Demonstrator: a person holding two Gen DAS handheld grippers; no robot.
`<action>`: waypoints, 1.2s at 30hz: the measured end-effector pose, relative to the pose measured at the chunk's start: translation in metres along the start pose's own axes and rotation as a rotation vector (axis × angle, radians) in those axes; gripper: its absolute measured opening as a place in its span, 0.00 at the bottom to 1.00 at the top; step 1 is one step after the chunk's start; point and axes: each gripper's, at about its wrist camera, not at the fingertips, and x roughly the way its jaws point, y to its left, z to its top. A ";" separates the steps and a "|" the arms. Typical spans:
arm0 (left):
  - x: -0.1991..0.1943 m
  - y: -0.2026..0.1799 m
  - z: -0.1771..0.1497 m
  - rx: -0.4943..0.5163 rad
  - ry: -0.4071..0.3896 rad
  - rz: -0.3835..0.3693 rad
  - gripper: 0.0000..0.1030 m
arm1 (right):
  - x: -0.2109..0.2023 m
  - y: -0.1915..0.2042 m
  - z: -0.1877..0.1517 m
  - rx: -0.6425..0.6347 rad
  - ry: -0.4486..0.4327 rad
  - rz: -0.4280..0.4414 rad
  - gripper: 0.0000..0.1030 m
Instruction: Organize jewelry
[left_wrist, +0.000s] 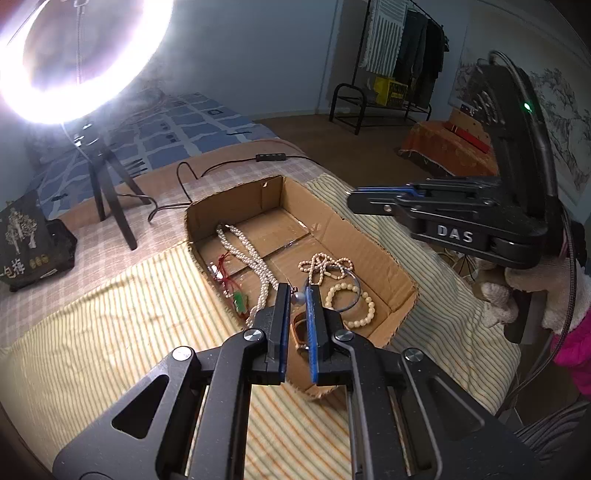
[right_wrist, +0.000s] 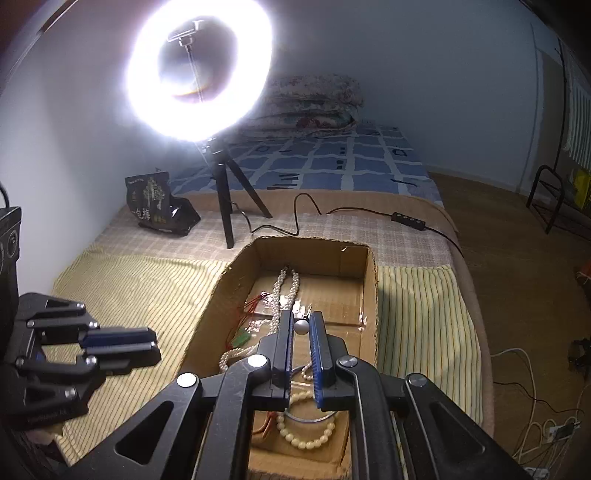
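Both grippers are pretty much closed with nothing pinched. The left gripper (left_wrist: 297, 295) sits at the lower middle of its own view, jaws narrow, empty, tips over the near end of the cardboard box (left_wrist: 397, 266). The right gripper (right_wrist: 301, 325) is the same: narrow, empty, lower middle of its frame, over the box's middle. In the left view it comes in from the right edge, held by a hand in a knit glove (left_wrist: 532, 291). My guess is both are angled down at the box because that's where the next pick is.

All the jewelry is inside the box, middle of both frames. Count, as best I can:
- 1 long pearl necklace (left_wrist: 245, 249), draped from the far end toward the near one
- 1 red-cord piece with a green pendant (left_wrist: 239, 301), left side
- 1 knotted beige bead strand (left_wrist: 325, 267)
- 1 cream bead bracelet (left_wrist: 360, 306)
- 1 thin metal bangle (left_wrist: 352, 291) lying over that bracelet
- 1 small silvery ball (left_wrist: 298, 298) showing between the left tips
- 1 brownish ring-shaped thing right under the left jaws, can't tell what

Everything's loose and overlapping, so probably just dumped in for sorting.

Also 1 ring light (right_wrist: 199, 70) on a tripod, upper left, presumably lighting the box.
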 end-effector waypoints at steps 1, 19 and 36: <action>0.003 -0.001 0.001 0.000 0.001 0.000 0.06 | 0.002 -0.001 0.001 0.001 0.002 0.001 0.06; 0.027 0.001 0.011 -0.030 0.003 0.036 0.06 | 0.024 -0.008 0.000 0.034 0.015 0.015 0.21; 0.016 0.001 0.014 -0.025 -0.039 0.092 0.72 | 0.011 -0.006 0.007 0.066 -0.055 -0.067 0.90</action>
